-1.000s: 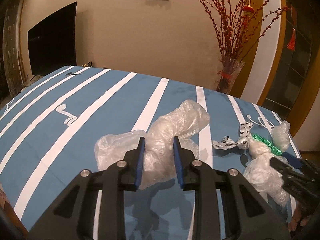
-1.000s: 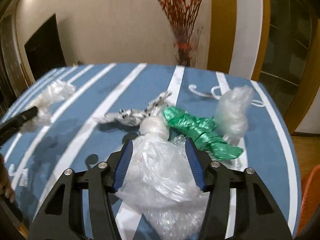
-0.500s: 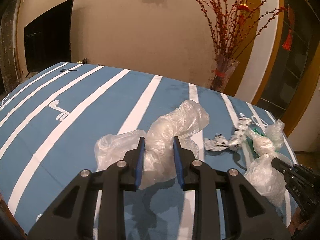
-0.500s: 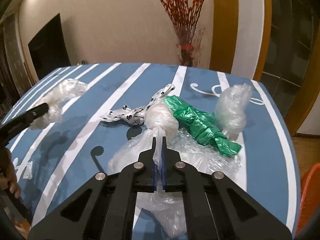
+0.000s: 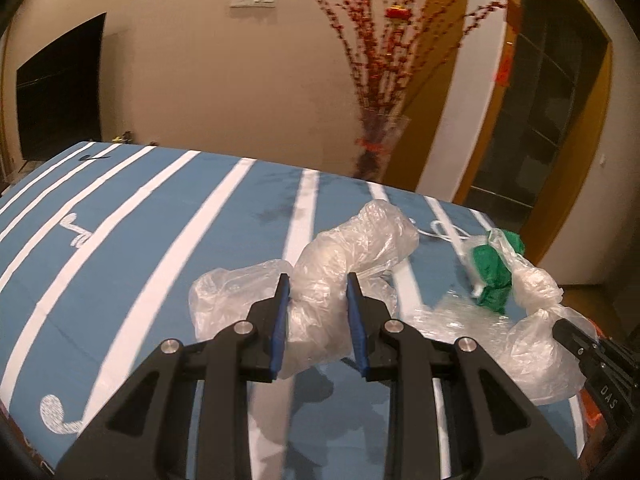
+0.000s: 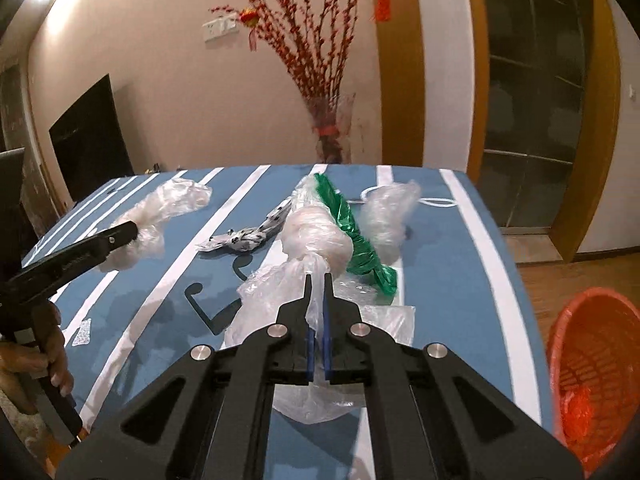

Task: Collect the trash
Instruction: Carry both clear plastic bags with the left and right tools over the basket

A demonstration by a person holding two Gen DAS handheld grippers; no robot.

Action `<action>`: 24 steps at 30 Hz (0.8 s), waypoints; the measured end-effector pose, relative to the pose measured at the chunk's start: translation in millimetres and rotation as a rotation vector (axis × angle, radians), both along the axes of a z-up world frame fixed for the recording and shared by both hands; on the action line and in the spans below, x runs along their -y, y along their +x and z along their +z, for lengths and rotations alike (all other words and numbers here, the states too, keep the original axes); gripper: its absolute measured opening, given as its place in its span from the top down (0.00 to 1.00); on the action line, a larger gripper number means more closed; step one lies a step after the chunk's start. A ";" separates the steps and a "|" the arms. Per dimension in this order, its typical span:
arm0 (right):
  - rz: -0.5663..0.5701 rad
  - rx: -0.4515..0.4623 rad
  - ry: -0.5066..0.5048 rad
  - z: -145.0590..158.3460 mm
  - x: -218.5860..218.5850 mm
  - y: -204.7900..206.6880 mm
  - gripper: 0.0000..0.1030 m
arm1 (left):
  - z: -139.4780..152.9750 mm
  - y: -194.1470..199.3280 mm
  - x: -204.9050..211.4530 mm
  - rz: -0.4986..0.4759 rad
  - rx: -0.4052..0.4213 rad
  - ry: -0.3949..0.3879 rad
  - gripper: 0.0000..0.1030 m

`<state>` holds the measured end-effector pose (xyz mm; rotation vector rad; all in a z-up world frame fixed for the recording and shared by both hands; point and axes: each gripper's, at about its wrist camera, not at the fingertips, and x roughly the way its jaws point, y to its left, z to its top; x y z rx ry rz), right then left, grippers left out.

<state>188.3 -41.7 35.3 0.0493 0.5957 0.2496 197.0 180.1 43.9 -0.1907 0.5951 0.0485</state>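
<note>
My left gripper (image 5: 318,284) is shut on a crumpled clear plastic bag (image 5: 352,240), which casts a shadow on the blue striped tablecloth (image 5: 160,248) below. My right gripper (image 6: 318,280) is shut on the twisted neck of a knotted clear bag (image 6: 316,236) that hangs down between its fingers. Right behind that bag lie a green plastic bag (image 6: 352,236), a clear plastic wad (image 6: 388,212) and a black-and-white patterned wrapper (image 6: 248,236). In the right wrist view the left gripper (image 6: 132,230) reaches in from the left with its bag (image 6: 172,204).
An orange mesh basket (image 6: 592,352) stands on the floor off the table's right edge. A flat clear sheet (image 6: 376,312) lies under the knotted bag. A glass vase (image 6: 332,136) of red branches stands behind the table. A hand (image 6: 48,360) grips the left handle.
The right jaws went from open around the knotted bag to shut on its neck, then pulled it up and back. The left gripper, still gripping its bag, shifted toward the right.
</note>
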 end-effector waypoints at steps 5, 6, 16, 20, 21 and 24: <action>-0.035 0.028 0.014 7.1 17.7 -15.2 0.98 | 5.3 -3.7 23.6 -0.050 0.014 -0.006 0.73; -0.044 0.034 0.020 8.9 22.2 -18.3 0.98 | 5.9 -3.8 26.5 -0.057 0.015 -0.007 0.73; -0.021 0.076 0.026 16.1 30.6 -37.9 0.98 | 5.3 -4.5 62.4 -0.128 0.011 -0.023 0.73; -0.032 0.101 0.026 22.6 32.9 -40.9 0.98 | 7.4 -5.8 68.3 -0.139 0.009 -0.027 0.73; -0.039 0.106 0.030 24.6 35.0 -41.8 0.98 | 8.1 -5.9 69.5 -0.143 0.011 -0.026 0.73; -0.066 0.120 0.029 27.6 42.6 -46.9 0.98 | 11.4 -9.4 77.8 -0.163 0.019 -0.019 0.73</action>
